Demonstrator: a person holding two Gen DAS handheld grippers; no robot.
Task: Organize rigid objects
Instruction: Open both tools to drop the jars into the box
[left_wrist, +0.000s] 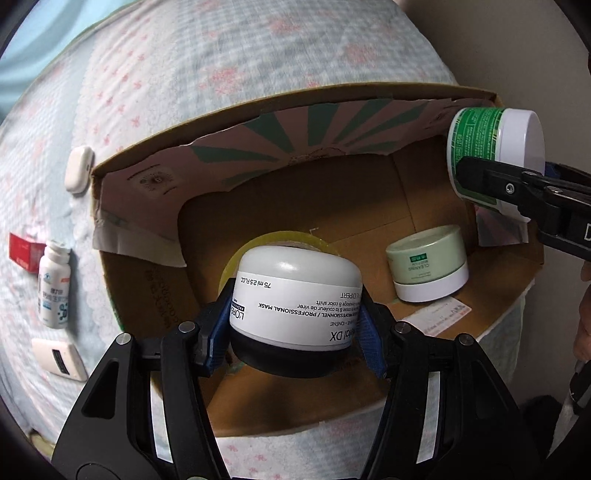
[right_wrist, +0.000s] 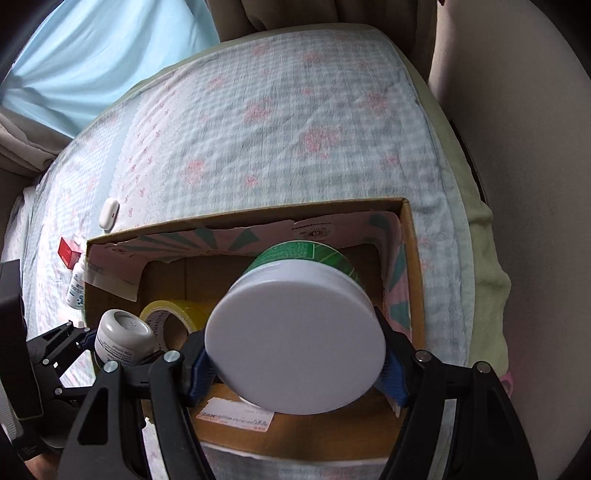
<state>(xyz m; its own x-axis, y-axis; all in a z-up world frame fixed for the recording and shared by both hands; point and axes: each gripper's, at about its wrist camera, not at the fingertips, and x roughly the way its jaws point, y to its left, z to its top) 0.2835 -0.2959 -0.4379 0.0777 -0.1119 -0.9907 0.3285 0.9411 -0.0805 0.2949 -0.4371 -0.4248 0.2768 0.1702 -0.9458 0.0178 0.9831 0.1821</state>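
1. Your left gripper (left_wrist: 297, 325) is pinching one L'Oréal mask jar (left_wrist: 295, 295) between its blue pads (left_wrist: 218, 332). The jar is upside down: black lid toward you and down, white base pointing away, label text inverted. It hangs above the open cardboard box (left_wrist: 140, 284).
2. Your right gripper (right_wrist: 295, 363) is clamped on one green-labelled jar (right_wrist: 295, 332) at its white lid. The jar lies on its side, axis running along the fingers, lid facing the camera, green body pointing away over the box's right half.
3. Inside the box, count one roll of clear yellowish tape (left_wrist: 280, 240) directly behind the mask jar, and one pale green cleansing balm jar (left_wrist: 428, 264) standing inverted on its white lid at right.
4. On the floral bedsheet (right_wrist: 295, 110) left of the box, count four items: one white pill bottle (left_wrist: 54, 288) lying flat, one red carton (left_wrist: 24, 253), one white flat device (left_wrist: 61, 356), and one white earbud-style case (left_wrist: 78, 168) farthest back.
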